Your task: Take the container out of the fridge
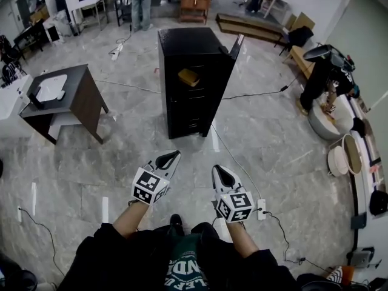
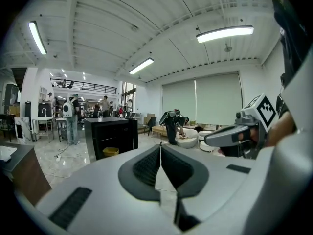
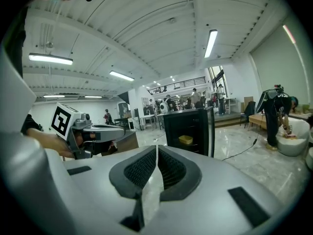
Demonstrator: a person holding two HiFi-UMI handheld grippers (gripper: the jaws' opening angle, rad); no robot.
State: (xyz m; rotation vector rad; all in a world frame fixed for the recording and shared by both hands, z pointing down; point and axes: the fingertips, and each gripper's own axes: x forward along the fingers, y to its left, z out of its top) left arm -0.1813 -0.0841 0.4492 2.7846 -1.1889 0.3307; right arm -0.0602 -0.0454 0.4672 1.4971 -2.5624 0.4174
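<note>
A small black fridge (image 1: 193, 80) stands on the marble floor ahead, its door (image 1: 235, 46) swung open to the right. Inside on a shelf sits a yellow container (image 1: 189, 76), which also shows in the left gripper view (image 2: 111, 152) and the right gripper view (image 3: 185, 140). My left gripper (image 1: 174, 155) and right gripper (image 1: 219, 170) are side by side well short of the fridge, both pointing at it. Each has its jaws shut with nothing between them. The right gripper (image 2: 215, 137) shows in the left gripper view, and the left gripper (image 3: 110, 131) in the right one.
A dark desk (image 1: 66, 102) stands to the left of the fridge. Cables (image 1: 254, 93) and a power strip (image 1: 261, 209) lie on the floor near my right side. A person (image 1: 324, 80) bends over at the far right; another person (image 1: 141, 5) stands behind the fridge.
</note>
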